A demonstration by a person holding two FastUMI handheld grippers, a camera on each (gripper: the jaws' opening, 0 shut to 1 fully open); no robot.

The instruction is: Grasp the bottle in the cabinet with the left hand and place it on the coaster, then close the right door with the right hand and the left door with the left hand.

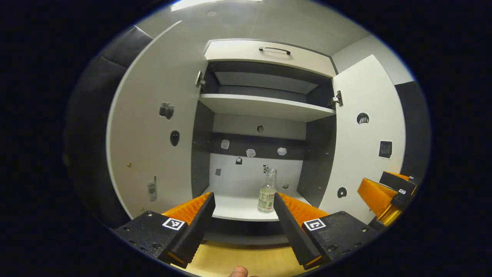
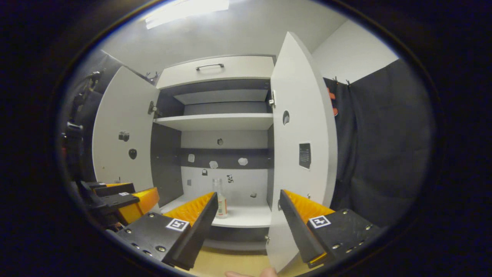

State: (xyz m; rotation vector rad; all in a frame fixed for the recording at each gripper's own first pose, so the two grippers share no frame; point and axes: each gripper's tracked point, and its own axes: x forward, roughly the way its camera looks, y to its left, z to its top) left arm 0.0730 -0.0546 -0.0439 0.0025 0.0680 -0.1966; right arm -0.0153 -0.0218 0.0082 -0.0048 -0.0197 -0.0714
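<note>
Left gripper view: my left gripper [image 1: 243,200] is spread wide and holds nothing, facing the open cabinet [image 1: 269,61].

The bottle [image 1: 267,191] stands upright on the lower shelf [image 1: 234,207], far of my fingertips and apart from them. Both doors are swung out: the left door [image 1: 153,127] on the left, the right door [image 1: 365,134] on the right. In the right gripper view, my right gripper [image 2: 249,199] is also released and empty, with the right door's edge just beyond it.

You get bright light from a ceiling lamp [image 2: 187,10] that glares white. The cabinet [image 1: 265,105] is evenly lit, its upper shelf in shadow. Fisheye bends the doors [image 2: 303,150] at the edges; both pictures are sharp.
</note>
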